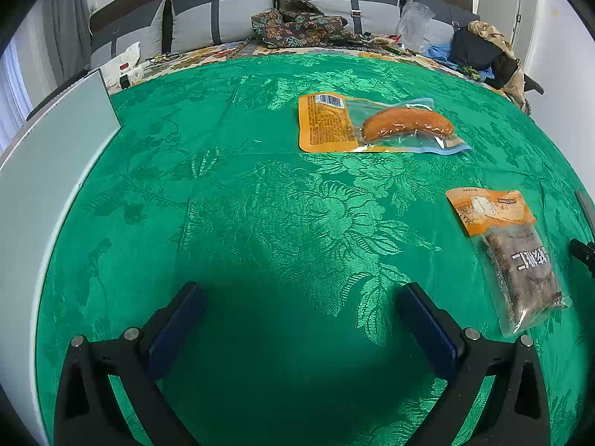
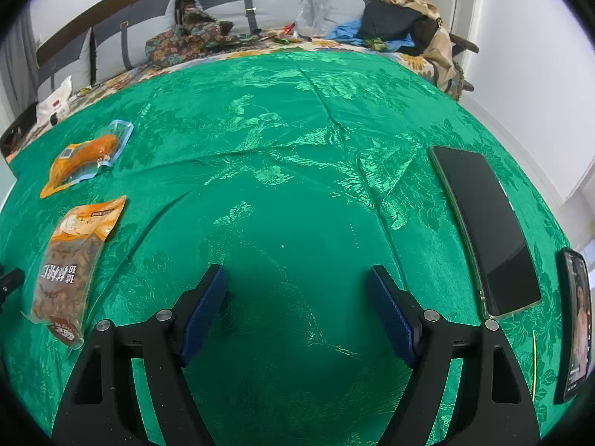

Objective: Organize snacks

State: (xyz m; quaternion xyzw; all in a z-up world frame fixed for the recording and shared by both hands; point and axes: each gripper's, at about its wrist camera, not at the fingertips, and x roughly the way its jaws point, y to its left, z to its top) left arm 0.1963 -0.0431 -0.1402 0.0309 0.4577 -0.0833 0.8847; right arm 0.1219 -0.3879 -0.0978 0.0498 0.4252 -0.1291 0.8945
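Observation:
Two snack packs lie flat on a green patterned cloth (image 1: 260, 204). A vacuum pack with an orange sausage (image 1: 375, 124) sits toward the far side; in the right wrist view the sausage pack (image 2: 87, 154) is at the far left. A clear pack of brown pieces with an orange top (image 1: 513, 256) lies at the right; in the right wrist view this pack (image 2: 74, 264) is at the left. My left gripper (image 1: 301, 290) stands open over bare cloth, well short of both packs. My right gripper (image 2: 297, 275) is open too, nothing between its blue pads.
A pale grey box wall (image 1: 48, 171) stands at the left edge of the cloth. Two dark phones (image 2: 487, 230) (image 2: 576, 323) lie at the right. Beyond the cloth are grey cushions (image 1: 219, 15), patterned fabric (image 1: 297, 26), a plastic bag (image 2: 316, 3) and piled clothes (image 2: 401, 22).

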